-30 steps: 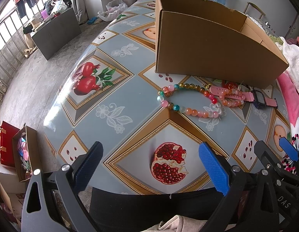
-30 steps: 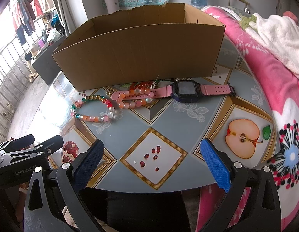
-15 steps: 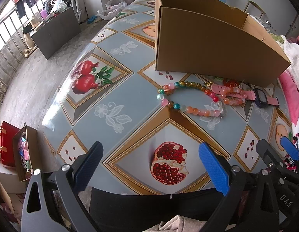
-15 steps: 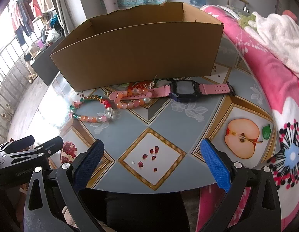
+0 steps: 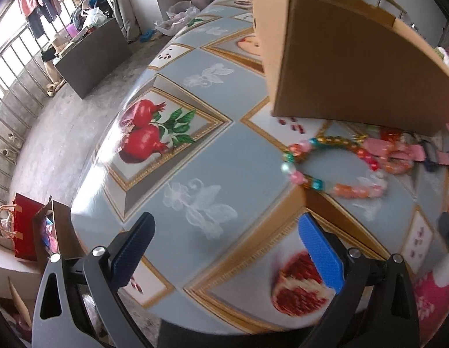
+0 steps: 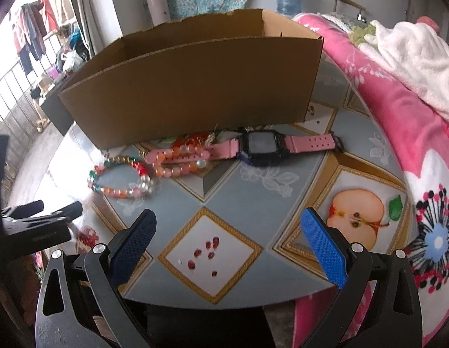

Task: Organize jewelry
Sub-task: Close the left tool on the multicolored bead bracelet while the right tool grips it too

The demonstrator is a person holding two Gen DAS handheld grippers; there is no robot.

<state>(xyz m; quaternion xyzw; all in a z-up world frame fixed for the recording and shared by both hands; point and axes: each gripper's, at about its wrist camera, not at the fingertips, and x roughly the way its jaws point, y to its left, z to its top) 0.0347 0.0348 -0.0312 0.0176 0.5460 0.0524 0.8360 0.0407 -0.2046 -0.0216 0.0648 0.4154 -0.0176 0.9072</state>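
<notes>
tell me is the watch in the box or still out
Out. The watch lies flat on the table in front of the box, its strap under a bead bracelet.

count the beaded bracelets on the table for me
2. A multicoloured beaded bracelet lies open toward the left; an orange-pink beaded bracelet overlaps the pink watch strap. Red and gold bits by the cardboard box may hide more.

Left gripper [image 5: 225, 249], right gripper [image 6: 228, 246]: black frames, silver screws, blue textured jaws.
</notes>
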